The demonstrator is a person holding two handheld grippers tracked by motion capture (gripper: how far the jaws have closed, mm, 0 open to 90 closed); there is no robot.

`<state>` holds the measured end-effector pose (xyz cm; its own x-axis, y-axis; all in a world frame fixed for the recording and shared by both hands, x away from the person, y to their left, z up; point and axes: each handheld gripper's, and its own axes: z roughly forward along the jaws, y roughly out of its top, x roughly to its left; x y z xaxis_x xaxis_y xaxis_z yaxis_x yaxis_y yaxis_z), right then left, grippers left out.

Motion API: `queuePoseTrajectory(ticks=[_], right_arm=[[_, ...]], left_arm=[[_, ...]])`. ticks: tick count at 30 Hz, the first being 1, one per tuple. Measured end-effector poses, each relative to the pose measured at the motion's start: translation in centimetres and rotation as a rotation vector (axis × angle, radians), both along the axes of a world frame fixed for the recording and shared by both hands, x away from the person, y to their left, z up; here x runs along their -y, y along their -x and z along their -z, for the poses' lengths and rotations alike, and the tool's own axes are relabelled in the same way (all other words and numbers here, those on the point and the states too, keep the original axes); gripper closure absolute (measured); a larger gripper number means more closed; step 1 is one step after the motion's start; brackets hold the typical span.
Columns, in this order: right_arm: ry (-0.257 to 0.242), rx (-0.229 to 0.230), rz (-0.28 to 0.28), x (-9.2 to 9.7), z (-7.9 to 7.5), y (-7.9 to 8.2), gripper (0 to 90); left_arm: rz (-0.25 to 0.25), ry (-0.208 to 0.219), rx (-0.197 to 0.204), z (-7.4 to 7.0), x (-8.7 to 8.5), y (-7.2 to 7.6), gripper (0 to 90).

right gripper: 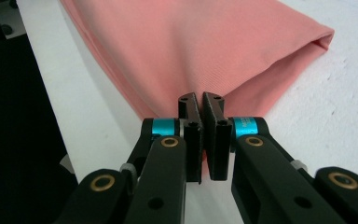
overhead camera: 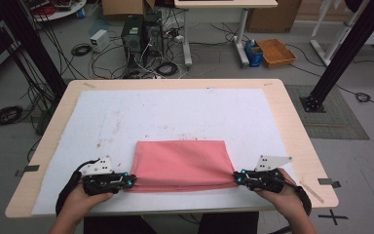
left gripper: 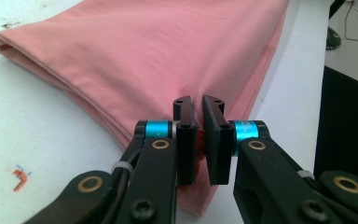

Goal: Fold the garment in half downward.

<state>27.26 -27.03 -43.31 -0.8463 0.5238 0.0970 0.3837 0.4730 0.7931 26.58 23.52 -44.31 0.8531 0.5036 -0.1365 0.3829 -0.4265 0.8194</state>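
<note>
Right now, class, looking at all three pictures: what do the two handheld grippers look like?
Both the left gripper and the right gripper are black, with flat, slab-like jaws on linkage arms fixed by brass-coloured pivot rings. Bright blue collars sit beside the jaws. Each carries a light grey three-cornered plate on top, and a black cable loops from each near the wrist.

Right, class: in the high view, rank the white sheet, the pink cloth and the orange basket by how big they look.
1. White sheet
2. Pink cloth
3. Orange basket, though it sits farther from the camera, so its true size is unsure.
</note>
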Motion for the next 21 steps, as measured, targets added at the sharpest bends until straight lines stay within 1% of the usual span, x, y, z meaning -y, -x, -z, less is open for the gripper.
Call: queuePoseTrajectory(ticks=[2, 4, 5, 6, 7, 8, 9, 10, 12, 13, 14, 15, 17, 19, 20, 21], right_arm=[[-0.003, -0.009, 0.007, 0.1, 0.3, 0.2, 86.4], [-0.006, -0.026, 0.015, 0.1, 0.7, 0.4, 82.1], [-0.003, -0.027, 0.013, 0.2, 0.8, 0.5, 79.0], [-0.002, -0.018, 0.023, 0.3, 0.8, 0.5, 72.5], [-0.008, -0.005, 0.036, 0.4, 0.7, 0.5, 64.0], [-0.017, 0.01, 0.057, 0.7, 0.5, 0.4, 55.8], [-0.022, 0.03, 0.073, 0.9, 0.3, 0.2, 49.9], [-0.033, 0.044, 0.079, 1.0, 0.0, 0.1, 45.8], [-0.053, 0.08, 0.098, 1.2, -0.7, -0.2, 38.6], [-0.06, 0.099, 0.104, 1.2, -1.1, -0.5, 37.4], [-0.068, 0.109, 0.11, 1.2, -1.4, -0.7, 35.0], [-0.078, 0.118, 0.119, 1.2, -1.7, -0.9, 32.8], [-0.097, 0.135, 0.129, 1.2, -2.3, -1.5, 30.9], [-0.113, 0.144, 0.13, 1.1, -2.6, -1.8, 30.0], [-0.119, 0.144, 0.13, 1.1, -2.7, -2.1, 29.8], [-0.119, 0.142, 0.137, 1.0, -2.8, -2.3, 29.4]], left_arm=[[0.001, -0.011, -0.001, 0.2, 0.1, 0.1, 83.3], [0.003, -0.013, -0.003, 0.3, 0.1, 0.2, 79.8], [-0.004, -0.012, -0.003, 0.2, 0.1, 0.2, 75.0], [-0.013, -0.01, 0.008, 0.1, 0.1, 0.3, 69.0], [-0.026, -0.008, 0.027, 0.0, 0.1, 0.3, 63.2], [-0.047, -0.013, 0.053, -0.3, 0.0, 0.3, 55.2], [-0.073, -0.007, 0.073, -0.6, -0.1, 0.3, 45.5], [-0.086, 0.005, 0.084, -0.9, -0.2, 0.3, 39.3], [-0.104, 0.03, 0.102, -1.4, -0.5, 0.2, 30.6], [-0.11, 0.041, 0.117, -1.7, -0.6, 0.1, 28.5], [-0.11, 0.053, 0.131, -1.9, -0.7, 0.1, 28.5], [-0.113, 0.065, 0.138, -2.0, -0.8, 0.1, 28.5], [-0.126, 0.08, 0.151, -2.3, -0.9, -0.1, 28.4], [-0.149, 0.086, 0.154, -2.6, -1.0, -0.5, 28.2], [-0.161, 0.091, 0.154, -2.7, -1.0, -0.9, 27.9], [-0.17, 0.094, 0.147, -2.7, -1.0, -1.4, 27.8]])
